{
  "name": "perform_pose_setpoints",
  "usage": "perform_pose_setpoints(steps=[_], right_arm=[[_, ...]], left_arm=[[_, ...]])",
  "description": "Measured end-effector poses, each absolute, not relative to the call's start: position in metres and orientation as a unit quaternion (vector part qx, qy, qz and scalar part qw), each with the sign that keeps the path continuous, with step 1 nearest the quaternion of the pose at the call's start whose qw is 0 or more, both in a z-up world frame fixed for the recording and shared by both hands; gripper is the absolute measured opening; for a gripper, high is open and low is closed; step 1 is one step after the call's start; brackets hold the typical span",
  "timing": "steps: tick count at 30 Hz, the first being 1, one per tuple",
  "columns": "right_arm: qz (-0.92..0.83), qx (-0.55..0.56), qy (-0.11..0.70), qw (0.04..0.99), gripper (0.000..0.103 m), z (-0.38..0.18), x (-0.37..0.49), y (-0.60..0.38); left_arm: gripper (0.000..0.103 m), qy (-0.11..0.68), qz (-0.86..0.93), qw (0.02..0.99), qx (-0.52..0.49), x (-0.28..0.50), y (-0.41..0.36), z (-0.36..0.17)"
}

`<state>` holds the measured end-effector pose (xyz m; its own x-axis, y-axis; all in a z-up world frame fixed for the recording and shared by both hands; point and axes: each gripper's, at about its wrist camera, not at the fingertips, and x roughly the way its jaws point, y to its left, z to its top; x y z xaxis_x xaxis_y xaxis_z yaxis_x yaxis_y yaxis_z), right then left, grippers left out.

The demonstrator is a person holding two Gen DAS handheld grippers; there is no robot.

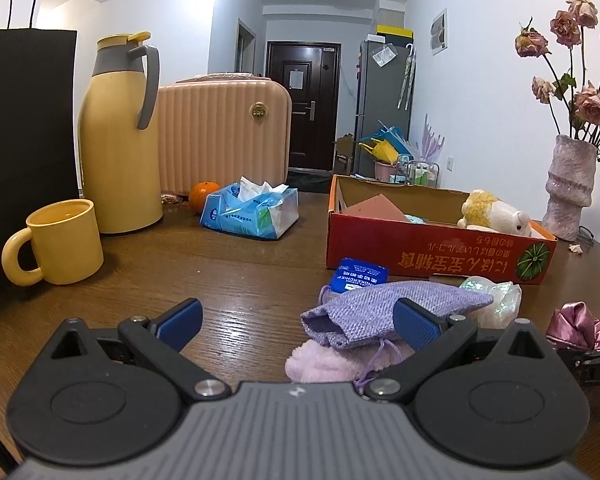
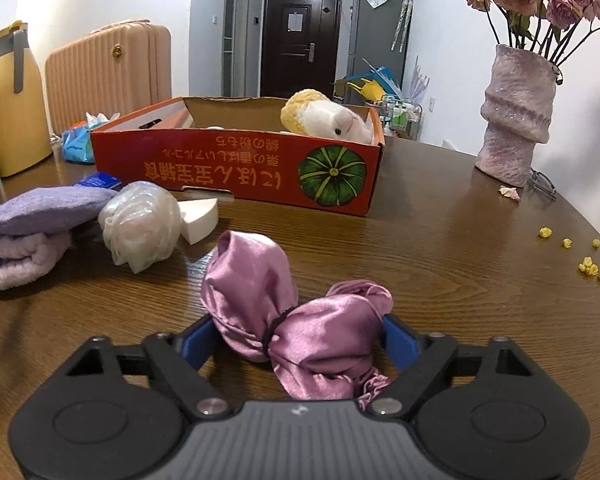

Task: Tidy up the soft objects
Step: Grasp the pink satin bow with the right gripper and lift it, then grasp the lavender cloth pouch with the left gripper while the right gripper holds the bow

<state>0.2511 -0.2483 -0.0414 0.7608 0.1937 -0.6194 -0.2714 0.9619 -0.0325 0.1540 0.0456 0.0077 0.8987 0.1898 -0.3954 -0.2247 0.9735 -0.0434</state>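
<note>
A pink satin bundle (image 2: 284, 320), tied with a black band, lies on the wooden table between the fingers of my right gripper (image 2: 296, 340). Both blue pads press its sides, so the gripper is shut on it. My left gripper (image 1: 298, 322) stands wide open and holds nothing. Its right finger (image 1: 416, 324) overlaps a purple woven pouch (image 1: 388, 308) that rests on a lilac fluffy towel (image 1: 324, 364). Behind them stands a red cardboard box (image 1: 420, 248) with a plush toy (image 1: 496, 210) inside. An iridescent plastic bag (image 2: 144, 224) and a white sponge wedge (image 2: 198, 216) lie before the box.
A yellow mug (image 1: 60, 244), yellow thermos (image 1: 120, 140), black paper bag (image 1: 24, 152) and pink case (image 1: 224, 136) crowd the left. A tissue pack (image 1: 252, 212), an orange (image 1: 204, 194) and a blue handkerchief pack (image 1: 360, 274) lie mid-table. A vase (image 2: 516, 116) and yellow crumbs (image 2: 588, 268) are at the right.
</note>
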Motion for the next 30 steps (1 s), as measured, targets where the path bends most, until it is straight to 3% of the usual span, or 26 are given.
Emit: perform_pose_setpoints(steps=[10, 20, 30], right_arm=[[0.139, -0.067, 0.309, 0.939, 0.048, -0.038, 0.242, -0.243], [0.114, -0.037, 0.249, 0.961, 0.046, -0.024, 0.220, -0.252], [0.104, -0.018, 0.240, 0.965, 0.046, -0.021, 0.215, -0.259]], left_arm=[[0.103, 0.203, 0.106, 0.973, -0.043, 0.156, 0.045, 0.007], [0.103, 0.204, 0.104, 0.973, -0.043, 0.156, 0.045, 0.006], [0.103, 0.215, 0.088, 0.972, -0.036, 0.162, 0.042, 0.003]])
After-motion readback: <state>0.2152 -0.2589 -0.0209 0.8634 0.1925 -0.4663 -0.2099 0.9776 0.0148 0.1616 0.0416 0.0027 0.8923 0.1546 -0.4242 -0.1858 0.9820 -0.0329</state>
